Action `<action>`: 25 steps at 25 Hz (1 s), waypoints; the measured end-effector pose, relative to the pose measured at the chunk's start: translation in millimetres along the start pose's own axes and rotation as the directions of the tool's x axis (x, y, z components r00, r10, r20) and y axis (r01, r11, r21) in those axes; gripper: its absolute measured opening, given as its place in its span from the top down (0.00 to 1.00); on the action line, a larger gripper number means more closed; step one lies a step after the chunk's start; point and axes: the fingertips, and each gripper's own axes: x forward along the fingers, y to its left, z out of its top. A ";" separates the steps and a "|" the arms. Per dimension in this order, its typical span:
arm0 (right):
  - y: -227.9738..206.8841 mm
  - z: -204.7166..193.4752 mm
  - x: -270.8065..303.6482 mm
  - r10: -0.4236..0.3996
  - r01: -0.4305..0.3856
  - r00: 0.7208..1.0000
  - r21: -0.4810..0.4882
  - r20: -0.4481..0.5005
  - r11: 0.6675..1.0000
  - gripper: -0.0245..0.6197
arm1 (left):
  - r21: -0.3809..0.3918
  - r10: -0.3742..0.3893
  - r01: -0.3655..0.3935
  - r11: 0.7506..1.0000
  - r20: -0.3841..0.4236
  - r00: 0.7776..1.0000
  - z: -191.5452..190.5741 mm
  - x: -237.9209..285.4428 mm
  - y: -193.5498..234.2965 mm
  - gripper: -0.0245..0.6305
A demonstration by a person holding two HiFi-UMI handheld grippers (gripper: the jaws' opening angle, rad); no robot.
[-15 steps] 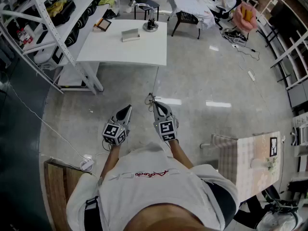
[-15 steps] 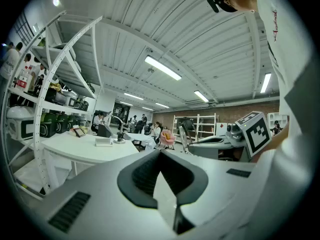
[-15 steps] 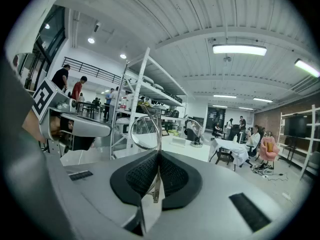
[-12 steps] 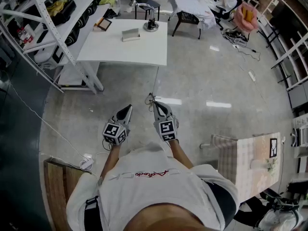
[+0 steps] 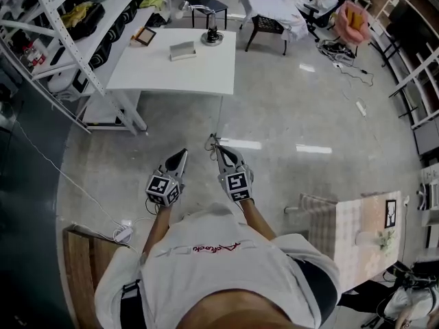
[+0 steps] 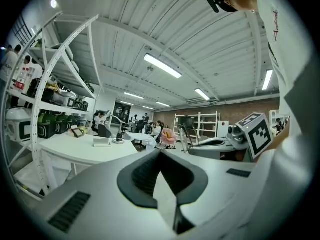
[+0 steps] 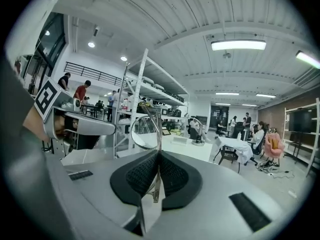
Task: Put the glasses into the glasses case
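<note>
Thin wire-framed glasses (image 5: pixel 214 142) stick out from my right gripper (image 5: pixel 221 149), which is shut on them in the air over the floor. In the right gripper view one round lens (image 7: pixel 145 132) rises just left of the closed pads of the right gripper (image 7: pixel 158 156). The glasses case (image 5: pixel 182 50), a pale oblong box, lies on the white table (image 5: pixel 158 70) well ahead of both grippers; it also shows as the glasses case (image 6: pixel 101 142) in the left gripper view. My left gripper (image 5: pixel 182 155) hovers beside the right one, shut with nothing in it.
A small desk lamp (image 5: pixel 212 35) and a picture frame (image 5: pixel 144 35) share the table with the case. White shelving (image 5: pixel 62 26) runs along the left. A checked-cloth table (image 5: pixel 350 232) stands at the right, a wooden surface (image 5: pixel 79 266) at lower left, a cable (image 5: pixel 103 208) on the floor.
Both grippers keep their places and the glasses stay in the right one. Only the head view has shifted slightly.
</note>
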 end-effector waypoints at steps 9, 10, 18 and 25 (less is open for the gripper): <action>-28.1 -11.6 -1.6 0.048 -0.048 0.999 0.001 0.000 0.999 0.95 | 0.008 0.010 -0.010 1.000 0.003 1.000 2.5 38.6 -18.3 0.95; -30.8 -13.1 -2.4 0.053 -0.053 0.999 0.002 -0.002 0.999 0.96 | 0.007 0.011 -0.011 1.000 0.004 1.000 3.1 42.2 -20.1 0.95; -46.8 -26.7 -7.1 0.066 -0.066 0.998 0.009 -0.015 0.998 0.95 | -0.001 0.013 -0.013 1.000 0.000 1.000 -1.8 61.9 -31.8 0.95; -52.6 -25.6 4.0 0.069 -0.069 0.998 0.009 -0.004 0.998 0.95 | 0.000 0.028 -0.028 1.000 0.000 1.000 -1.6 67.1 -23.9 0.95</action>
